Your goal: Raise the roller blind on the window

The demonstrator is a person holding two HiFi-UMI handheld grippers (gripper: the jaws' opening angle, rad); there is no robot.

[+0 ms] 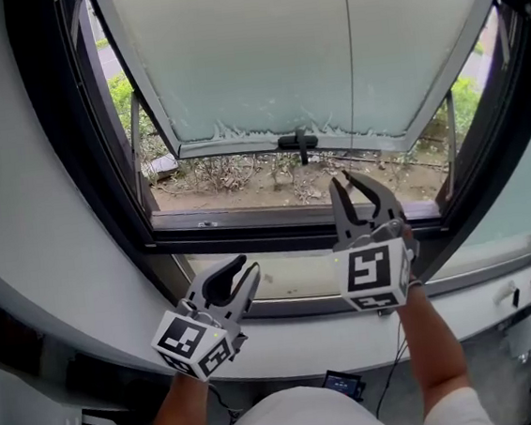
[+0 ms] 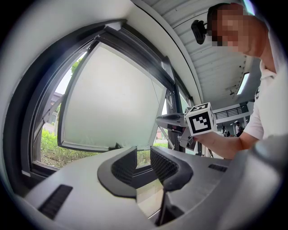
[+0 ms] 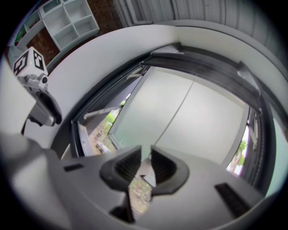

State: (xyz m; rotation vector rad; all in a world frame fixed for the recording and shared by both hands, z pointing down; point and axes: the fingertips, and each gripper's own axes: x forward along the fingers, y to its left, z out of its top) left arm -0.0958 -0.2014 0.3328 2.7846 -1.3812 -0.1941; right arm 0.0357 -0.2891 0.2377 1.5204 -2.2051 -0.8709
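The pale roller blind [image 1: 324, 50] covers most of the window, and its bottom bar [image 1: 240, 145] ends a little above the lower frame. A dark pull handle [image 1: 298, 143] hangs at the middle of that bar. My right gripper [image 1: 345, 181] points up at the blind just below and right of the handle, open with nothing between its fingers. In the right gripper view the blind's [image 3: 180, 117] lower edge shows beyond the jaws of that gripper [image 3: 146, 164]. My left gripper [image 1: 246, 267] stays low over the sill, open and holding nothing. The left gripper view shows the left gripper [image 2: 141, 157], the blind [image 2: 108, 103] and the right gripper [image 2: 173, 120].
A dark window frame [image 1: 101, 177] surrounds the opening above a white sill [image 1: 291, 280]. Bare ground and shrubs [image 1: 243, 176] show under the blind. A small device with cables [image 1: 345, 382] lies below the sill. A white shelf unit [image 3: 67, 22] stands behind.
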